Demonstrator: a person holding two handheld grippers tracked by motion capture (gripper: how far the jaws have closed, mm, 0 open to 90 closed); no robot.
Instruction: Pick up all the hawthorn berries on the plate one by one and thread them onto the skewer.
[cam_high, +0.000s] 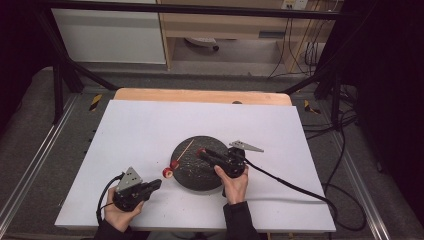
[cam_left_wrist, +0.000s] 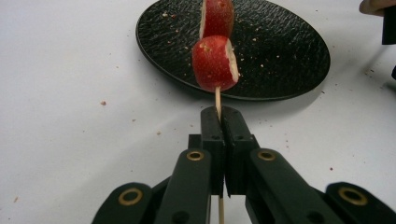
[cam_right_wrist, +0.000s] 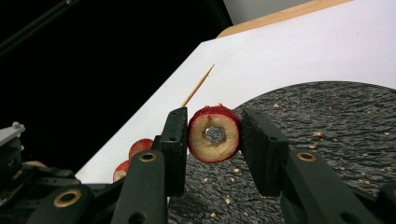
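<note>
Jaws of the left gripper (cam_left_wrist: 218, 122) clamp the skewer (cam_left_wrist: 217, 99) steady so the right gripper (cam_right_wrist: 212, 140), pinching a cored fruit ring (cam_right_wrist: 214, 133), can thread it

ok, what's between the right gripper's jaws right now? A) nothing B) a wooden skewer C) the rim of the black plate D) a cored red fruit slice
D: in the right gripper view the right gripper has its jaws pressed on either side of a red fruit slice with a hole through its middle, above the black plate; the skewer is pinched by the left gripper.
</note>
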